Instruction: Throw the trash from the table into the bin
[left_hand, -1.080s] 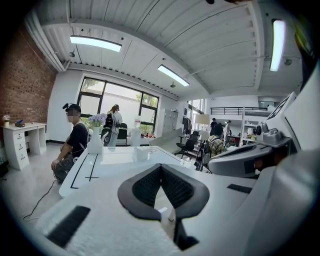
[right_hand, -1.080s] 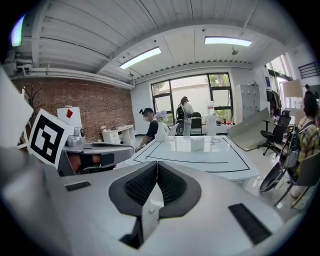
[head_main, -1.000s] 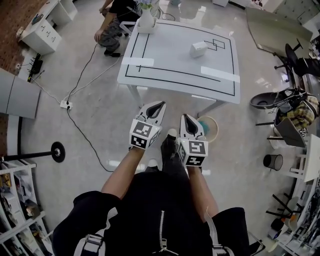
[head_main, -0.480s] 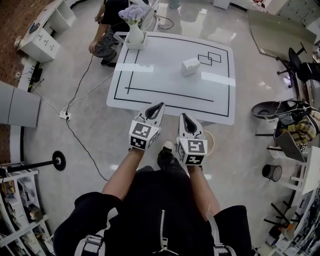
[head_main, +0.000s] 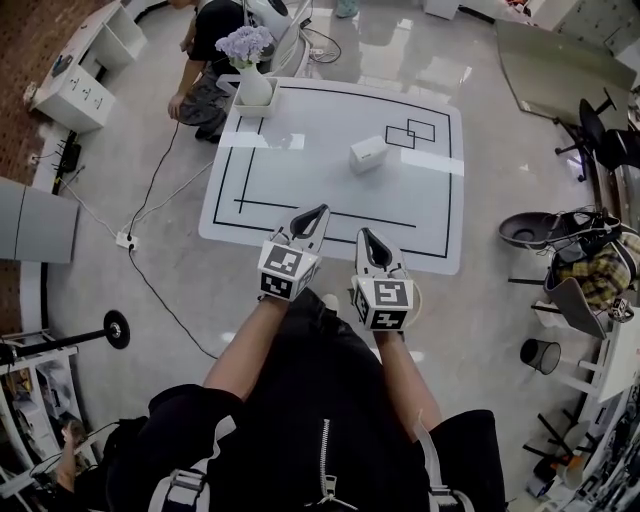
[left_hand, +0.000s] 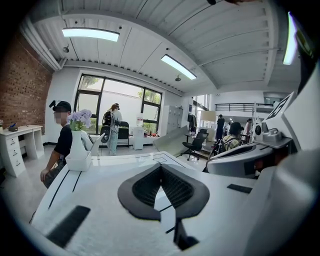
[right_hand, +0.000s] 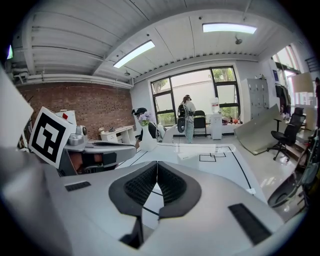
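I have walked up to the white table with black lines (head_main: 300, 175), whose near edge now lies under my left gripper (head_main: 318, 212) and right gripper (head_main: 367, 236), both closed tight on nothing. The small white boxy piece of trash (head_main: 368, 153) sits on the table at upper centre of the frame, well apart from both, so I judge the reach comes next

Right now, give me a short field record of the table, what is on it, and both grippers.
table: white top with black lines
trash: one small white item near the middle, untouched
vase: purple flowers, far left corner
left gripper: shut, empty, at the near edge
right gripper: shut, empty, beside the left one
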